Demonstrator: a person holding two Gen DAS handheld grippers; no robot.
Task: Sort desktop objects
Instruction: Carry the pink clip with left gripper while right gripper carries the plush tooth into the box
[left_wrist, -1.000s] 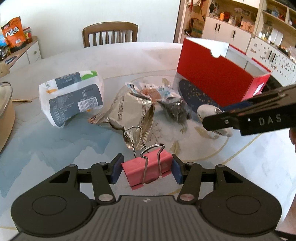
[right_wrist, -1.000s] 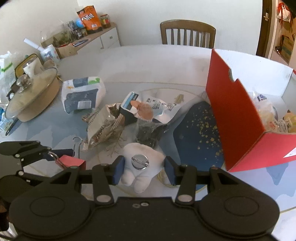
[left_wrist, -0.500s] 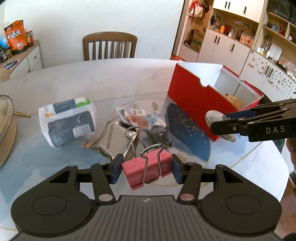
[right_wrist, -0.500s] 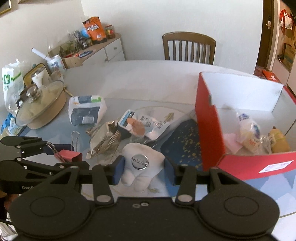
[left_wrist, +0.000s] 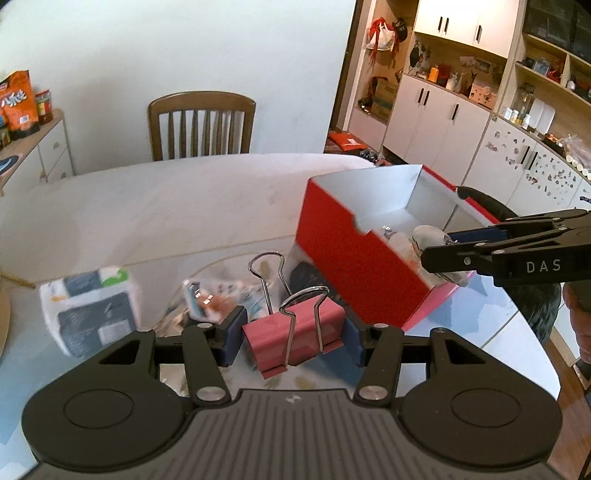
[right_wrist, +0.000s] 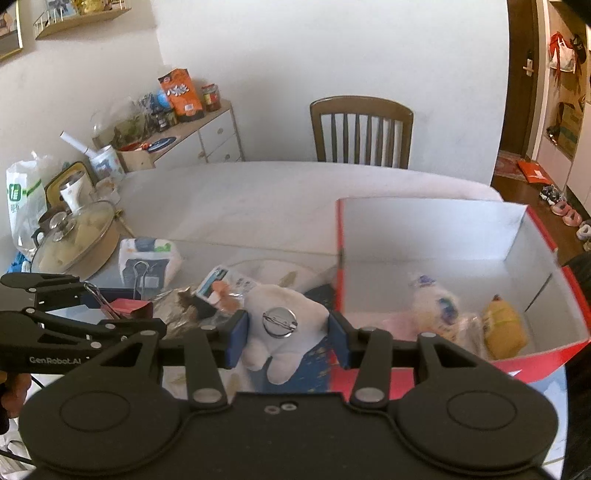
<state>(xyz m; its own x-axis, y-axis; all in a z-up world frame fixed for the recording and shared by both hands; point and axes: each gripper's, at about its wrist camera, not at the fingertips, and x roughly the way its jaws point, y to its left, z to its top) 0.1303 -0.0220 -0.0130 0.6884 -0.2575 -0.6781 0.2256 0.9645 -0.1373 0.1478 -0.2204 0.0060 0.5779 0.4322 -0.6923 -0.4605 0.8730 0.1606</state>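
In the left wrist view, a pink binder clip (left_wrist: 293, 332) is clamped between the blue pads of the left gripper (left_wrist: 291, 338), raised above a pale marble table (left_wrist: 166, 206). A red box (left_wrist: 364, 254) with a white interior is seen on the table to the right, and the right gripper (left_wrist: 436, 254) is held over its near edge with a white plush toy (left_wrist: 426, 236) pinched in it. A wrapped tissue pack (left_wrist: 90, 308) and crumpled snack wrappers (left_wrist: 218, 299) are seen lying on the table, blurred. A wooden chair (left_wrist: 201, 125) is set behind the table, and white cabinets (left_wrist: 436, 114) line the right wall.

In the right wrist view, the plush toy (right_wrist: 284, 326), with a round metal badge on it, is gripped between the right gripper's (right_wrist: 286, 336) pads, just left of the box (right_wrist: 436, 236). Small packets lie inside the box. A lidded pot (right_wrist: 74, 240) is seen at the table's left edge, and a cluttered sideboard (right_wrist: 199, 136) stands against the wall.
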